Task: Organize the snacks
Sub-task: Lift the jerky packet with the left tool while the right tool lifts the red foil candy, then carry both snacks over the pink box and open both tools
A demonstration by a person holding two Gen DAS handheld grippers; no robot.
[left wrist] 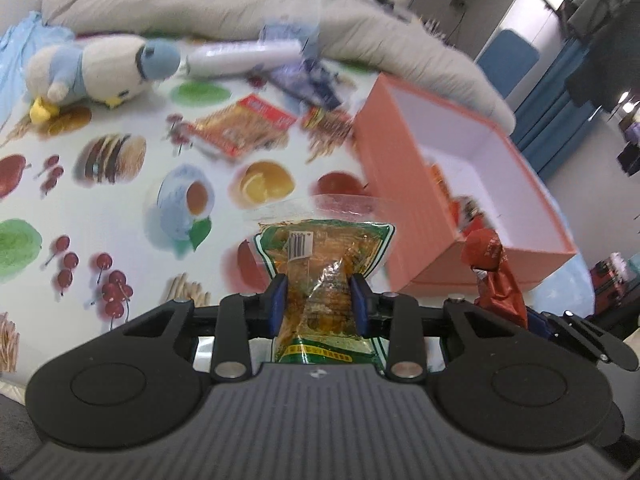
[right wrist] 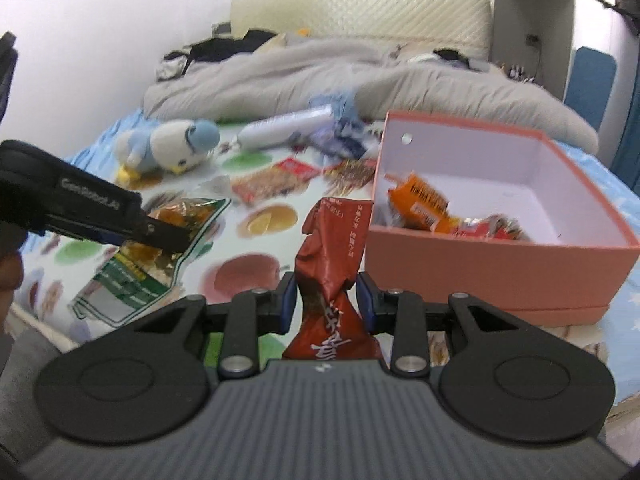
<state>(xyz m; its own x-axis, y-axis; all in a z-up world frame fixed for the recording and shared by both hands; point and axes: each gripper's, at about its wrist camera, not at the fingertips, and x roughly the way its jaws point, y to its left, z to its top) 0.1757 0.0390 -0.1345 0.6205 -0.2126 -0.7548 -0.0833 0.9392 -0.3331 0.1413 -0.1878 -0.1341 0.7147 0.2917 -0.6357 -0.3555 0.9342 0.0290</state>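
My left gripper [left wrist: 320, 300] is shut on a green and orange snack packet [left wrist: 324, 252] and holds it above the fruit-print cloth [left wrist: 120, 216], left of the pink box [left wrist: 404, 184]. The packet also shows in the right wrist view [right wrist: 160, 248], with the left gripper [right wrist: 168, 236] on it. My right gripper [right wrist: 327, 300] is shut on a dark red snack packet [right wrist: 332, 240], just left of the pink box [right wrist: 480, 264]. The red packet also shows in the left wrist view [left wrist: 492, 272]. The box holds orange and red packets [right wrist: 424, 204].
More packets [right wrist: 272, 182] lie on the cloth behind, with a white bottle [right wrist: 284, 126], a blue wrapper pile [right wrist: 340, 136] and a plush penguin [right wrist: 172, 148]. A grey duvet [right wrist: 320, 76] lies across the bed behind them.
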